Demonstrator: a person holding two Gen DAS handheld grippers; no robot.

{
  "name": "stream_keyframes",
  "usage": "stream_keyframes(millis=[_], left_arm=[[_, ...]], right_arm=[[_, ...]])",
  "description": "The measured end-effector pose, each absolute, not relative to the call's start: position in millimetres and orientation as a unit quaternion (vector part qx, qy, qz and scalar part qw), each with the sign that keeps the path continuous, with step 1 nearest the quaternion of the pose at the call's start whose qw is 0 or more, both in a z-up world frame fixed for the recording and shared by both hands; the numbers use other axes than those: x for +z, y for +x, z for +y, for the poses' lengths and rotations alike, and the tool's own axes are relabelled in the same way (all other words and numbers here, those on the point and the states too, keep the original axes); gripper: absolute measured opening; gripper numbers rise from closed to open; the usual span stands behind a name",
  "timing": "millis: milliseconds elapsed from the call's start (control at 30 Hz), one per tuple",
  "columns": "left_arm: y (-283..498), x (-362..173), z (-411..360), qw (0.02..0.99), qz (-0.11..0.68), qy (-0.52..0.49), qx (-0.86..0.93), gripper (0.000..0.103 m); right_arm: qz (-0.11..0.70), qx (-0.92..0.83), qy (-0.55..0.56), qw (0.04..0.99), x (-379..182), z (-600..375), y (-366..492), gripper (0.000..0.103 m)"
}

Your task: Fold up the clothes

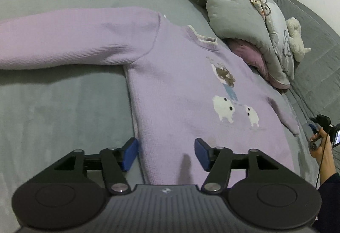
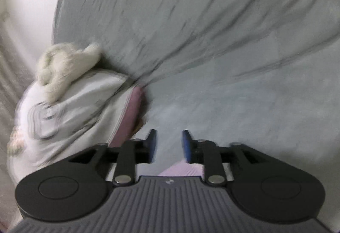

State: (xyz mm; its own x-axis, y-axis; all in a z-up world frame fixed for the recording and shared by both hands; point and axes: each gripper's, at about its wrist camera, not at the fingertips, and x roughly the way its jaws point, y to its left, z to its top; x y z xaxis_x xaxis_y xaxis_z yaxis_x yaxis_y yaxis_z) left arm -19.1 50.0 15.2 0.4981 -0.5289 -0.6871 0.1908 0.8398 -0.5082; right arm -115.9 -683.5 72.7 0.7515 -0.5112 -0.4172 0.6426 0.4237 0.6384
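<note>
Lilac sweater (image 1: 180, 93) laid flat, front up, on grey bed cover (image 1: 63, 110), one sleeve stretched out to the left. Left gripper (image 1: 165, 153) over the hem, jaws apart, nothing gripped. Right gripper (image 2: 169, 143) above bare cover, jaws apart, empty; lilac fabric just beneath. Pillows (image 1: 244, 20) beyond collar.

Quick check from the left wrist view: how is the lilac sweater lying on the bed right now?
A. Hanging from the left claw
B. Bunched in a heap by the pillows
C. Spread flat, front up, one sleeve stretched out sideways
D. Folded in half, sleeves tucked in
C: the lilac sweater lies flat with its sheep picture up and its sleeve stretched out across the grey bedsheet.
</note>
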Motion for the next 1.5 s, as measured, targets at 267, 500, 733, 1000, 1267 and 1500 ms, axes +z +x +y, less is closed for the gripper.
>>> stream_keyframes(millis=[267, 500, 733, 1000, 1267, 1500], left_arm=[[-60, 10, 57, 0.843, 0.459, -0.196, -0.199, 0.074], [-104, 2, 44, 0.852, 0.427, -0.192, -0.233, 0.086], [-124, -6, 38, 0.839, 0.420, -0.246, -0.242, 0.093], [-138, -2, 7, 0.863, 0.406, -0.192, -0.232, 0.047], [-143, 20, 34, 0.838, 0.396, -0.294, -0.234, 0.012], [-156, 47, 45, 0.835, 0.396, -0.298, -0.238, 0.011]], right_arm=[[0.282, -0.007, 0.371, 0.885, 77, -590, -107, 0.079], [0.410, 0.106, 0.379, 0.823, 17, -527, -159, 0.090], [0.364, 0.120, 0.451, 0.806, -7, -525, -205, 0.089], [0.378, 0.095, 0.358, 0.848, 0, -474, -207, 0.065], [0.356, 0.073, 0.282, 0.888, 29, -445, -219, 0.016], [0.315, 0.092, 0.289, 0.899, 60, -455, -242, 0.015]])
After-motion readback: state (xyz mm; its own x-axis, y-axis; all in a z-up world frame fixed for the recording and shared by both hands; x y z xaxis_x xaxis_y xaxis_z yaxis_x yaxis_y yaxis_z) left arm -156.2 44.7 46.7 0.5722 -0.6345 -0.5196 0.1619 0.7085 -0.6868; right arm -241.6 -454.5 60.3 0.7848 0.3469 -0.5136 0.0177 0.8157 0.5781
